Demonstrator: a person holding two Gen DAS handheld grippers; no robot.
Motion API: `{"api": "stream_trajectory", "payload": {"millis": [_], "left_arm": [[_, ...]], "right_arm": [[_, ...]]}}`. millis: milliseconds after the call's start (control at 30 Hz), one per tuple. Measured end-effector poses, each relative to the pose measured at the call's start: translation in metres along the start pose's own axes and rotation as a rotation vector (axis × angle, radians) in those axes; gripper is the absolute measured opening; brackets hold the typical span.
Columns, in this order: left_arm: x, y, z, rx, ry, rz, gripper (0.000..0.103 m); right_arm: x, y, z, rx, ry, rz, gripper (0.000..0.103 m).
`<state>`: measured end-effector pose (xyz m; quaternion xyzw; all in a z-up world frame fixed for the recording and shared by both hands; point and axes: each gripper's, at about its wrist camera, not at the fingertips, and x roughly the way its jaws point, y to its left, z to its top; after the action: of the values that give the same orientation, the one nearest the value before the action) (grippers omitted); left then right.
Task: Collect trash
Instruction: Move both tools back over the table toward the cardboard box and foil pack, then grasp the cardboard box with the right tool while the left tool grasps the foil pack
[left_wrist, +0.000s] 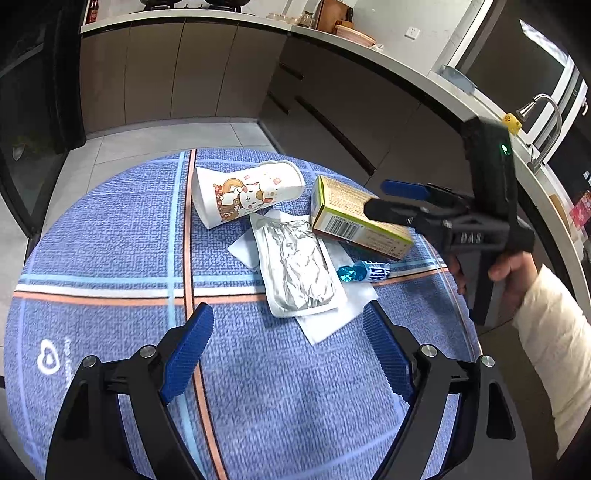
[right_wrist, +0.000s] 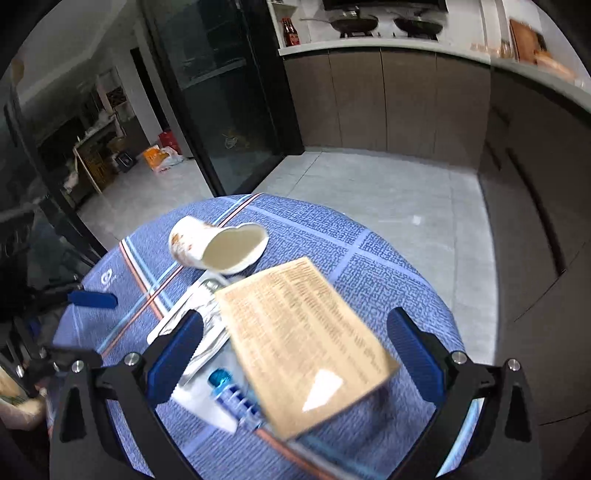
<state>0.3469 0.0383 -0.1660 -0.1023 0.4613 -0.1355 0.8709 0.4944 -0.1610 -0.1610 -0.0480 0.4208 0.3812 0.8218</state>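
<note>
Trash lies on a round table with a blue plaid cloth (left_wrist: 110, 240): a crushed paper cup (left_wrist: 243, 194) on its side, a silver foil pouch (left_wrist: 299, 266) on a white tissue (left_wrist: 332, 321), a blue candy wrapper (left_wrist: 364, 274) and a green-edged cardboard box (left_wrist: 354, 221). My left gripper (left_wrist: 288, 350) is open, hovering just in front of the pouch. My right gripper (right_wrist: 295, 354) is open above the box (right_wrist: 306, 339), its fingers on either side of it, not touching. The cup (right_wrist: 218, 247), the pouch (right_wrist: 207, 325) and the wrapper (right_wrist: 229, 391) also show in the right wrist view.
Brown kitchen cabinets (left_wrist: 184, 70) with a white counter (left_wrist: 369, 51) curve behind the table. A tap (left_wrist: 546, 122) stands at the right. Grey tile floor (right_wrist: 369, 192) surrounds the table. A dark glass door (right_wrist: 221, 92) is at the left.
</note>
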Motion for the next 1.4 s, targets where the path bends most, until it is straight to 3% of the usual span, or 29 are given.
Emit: {"api": "stream_trajectory", "payload": {"millis": [233,400,467,533,567,667,867,1033,1200,1267,1333,1400], "left_arm": [[0.017,0.001,0.003,-0.013,0.020,0.016,0.080],[0.028,-0.003,0.009,-0.008,0.023,0.018,0.078],[0.032,-0.005,0.010,-0.004,0.031,0.013,0.077],[0.036,-0.008,0.012,-0.002,0.039,0.010,0.077],[0.037,-0.008,0.014,-0.006,0.043,0.006,0.077],[0.041,-0.007,0.019,-0.025,0.052,-0.005,0.077],[0.059,-0.013,0.033,-0.028,0.064,0.030,0.077],[0.072,-0.017,0.042,-0.042,0.069,0.066,0.078],[0.084,-0.029,0.048,0.000,0.065,0.135,0.079],[0.088,-0.037,0.047,0.018,0.065,0.172,0.077],[0.091,-0.044,0.048,0.039,0.062,0.238,0.063],[0.091,-0.044,0.047,0.035,0.059,0.236,0.063]], "right_arm": [[0.018,-0.006,-0.008,0.046,0.091,0.120,0.100],[0.010,0.022,-0.023,-0.061,0.093,0.015,0.100],[0.014,0.026,-0.026,-0.027,0.134,0.004,0.099],[0.016,0.026,-0.030,0.033,0.157,-0.013,0.093],[0.012,0.025,-0.031,0.047,0.140,-0.016,0.074],[0.001,0.020,-0.033,0.123,0.105,-0.047,0.075],[-0.036,0.029,-0.054,0.159,-0.002,-0.108,0.075],[-0.079,0.044,-0.085,0.232,-0.113,-0.166,0.075],[-0.101,0.067,-0.121,0.258,-0.155,-0.204,0.075],[-0.104,0.077,-0.134,0.276,-0.157,-0.231,0.075],[-0.107,0.084,-0.145,0.299,-0.162,-0.245,0.075],[-0.108,0.089,-0.153,0.328,-0.167,-0.247,0.075]]}}
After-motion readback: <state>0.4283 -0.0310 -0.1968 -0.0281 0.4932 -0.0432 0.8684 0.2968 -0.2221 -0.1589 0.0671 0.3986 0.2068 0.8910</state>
